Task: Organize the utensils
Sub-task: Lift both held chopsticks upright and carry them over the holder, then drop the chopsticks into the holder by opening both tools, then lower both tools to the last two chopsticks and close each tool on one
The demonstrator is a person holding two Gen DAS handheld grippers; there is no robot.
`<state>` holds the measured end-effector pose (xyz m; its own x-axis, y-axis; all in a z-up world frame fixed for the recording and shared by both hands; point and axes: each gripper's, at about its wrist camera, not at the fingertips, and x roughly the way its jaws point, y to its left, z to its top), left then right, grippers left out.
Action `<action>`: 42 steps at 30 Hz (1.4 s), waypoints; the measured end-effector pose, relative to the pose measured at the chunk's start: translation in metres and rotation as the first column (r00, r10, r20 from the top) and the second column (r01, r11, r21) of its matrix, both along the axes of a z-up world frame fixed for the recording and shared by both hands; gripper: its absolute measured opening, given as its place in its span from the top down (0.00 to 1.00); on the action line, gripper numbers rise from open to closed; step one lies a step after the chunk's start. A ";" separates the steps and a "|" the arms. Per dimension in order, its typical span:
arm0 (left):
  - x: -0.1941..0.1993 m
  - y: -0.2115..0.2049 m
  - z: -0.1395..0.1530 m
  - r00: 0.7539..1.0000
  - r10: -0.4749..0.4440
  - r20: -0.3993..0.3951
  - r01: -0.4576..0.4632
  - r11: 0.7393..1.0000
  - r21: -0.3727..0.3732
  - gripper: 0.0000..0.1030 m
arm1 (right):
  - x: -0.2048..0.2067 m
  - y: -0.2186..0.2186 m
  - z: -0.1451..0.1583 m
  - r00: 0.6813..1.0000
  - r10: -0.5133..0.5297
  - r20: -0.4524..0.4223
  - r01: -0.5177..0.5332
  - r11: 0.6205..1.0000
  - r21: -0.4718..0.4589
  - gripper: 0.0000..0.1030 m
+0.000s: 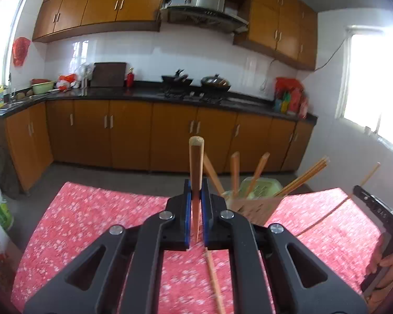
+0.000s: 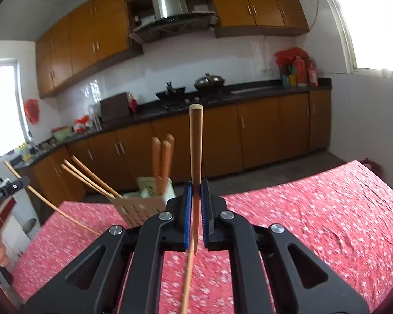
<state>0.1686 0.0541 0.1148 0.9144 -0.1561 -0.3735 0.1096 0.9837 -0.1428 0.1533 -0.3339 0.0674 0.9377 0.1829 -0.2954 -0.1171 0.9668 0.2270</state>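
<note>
Left tongs (image 1: 196, 193): jaws nearly closed on a single wooden chopstick (image 1: 196, 167), which stands upright between the blue pads, thick end up. Held above the surface (image 1: 91, 222), which carries a red flowered cloth.

Just right of these tongs, at the far edge of the surface, stands the pale green holder (image 1: 264, 187) with a brown perforated compartment in front. Several chopsticks and wooden handles already lean out of it at mixed angles (count uncertain, motion blur). One loose chopstick (image 1: 214, 280) lies on the cloth below the left tongs; it may run on under them, cannot tell.

Right tongs (image 2: 196, 193): same state, jaws drawn in tight on another upright chopstick (image 2: 196, 162). In the right wrist view the holder (image 2: 154, 191) sits to their left and slightly ahead, near but not touching. A loose stick (image 2: 187, 282) lies on the cloth under these tongs too.

Progress, as a judgement: partly done. A good share of the utensils are in the holder, two are in hand and not yet placed, and at least one remains on the cloth.

Obstacles: the sticks already in the holder fan out widely, so the two held ones would need a gap between them; both tongs heading for the same opening could crowd each other. Kitchen cabinets (image 2: 222, 136) and the stove counter sit well behind, no interference.
</note>
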 end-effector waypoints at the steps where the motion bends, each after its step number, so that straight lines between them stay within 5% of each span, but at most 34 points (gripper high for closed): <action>1: 0.000 -0.004 0.007 1.000 -0.013 0.014 0.014 1.000 -0.013 0.92 | -0.001 0.002 0.004 1.000 0.010 0.013 -0.010 1.000 0.011 0.93; 7: 0.000 -0.035 0.036 0.992 -0.086 0.090 0.092 0.994 -0.064 0.92 | -0.001 0.016 0.039 0.992 0.071 0.107 -0.078 0.995 0.062 0.93; 16: 0.022 -0.071 0.064 0.979 -0.073 0.189 0.090 0.992 -0.083 0.92 | 0.023 0.034 0.058 0.980 0.055 0.191 -0.064 0.997 0.040 0.93; 29: 0.089 -0.081 0.012 0.996 -0.059 0.059 0.063 0.996 -0.060 0.92 | 0.071 0.055 0.021 0.994 0.060 0.090 -0.060 0.998 -0.001 0.92; 31: 0.091 -0.078 0.008 0.997 -0.055 0.046 0.059 0.996 -0.067 0.92 | 0.070 0.054 0.019 0.994 0.065 0.084 -0.065 0.998 0.000 0.87; 33: 0.090 -0.074 0.007 0.998 -0.050 0.048 0.053 0.996 -0.068 0.87 | 0.066 0.051 0.019 0.994 0.057 0.094 -0.058 0.998 0.005 0.59; 34: 0.089 -0.074 0.008 0.998 -0.047 0.050 0.050 0.996 -0.067 0.85 | 0.064 0.050 0.021 0.993 0.051 0.105 -0.052 0.999 0.007 0.55; 42: 0.058 -0.055 0.018 0.997 -0.001 0.079 0.006 0.998 -0.060 0.76 | 0.041 0.030 0.031 0.992 -0.002 0.127 0.001 1.000 0.008 0.55</action>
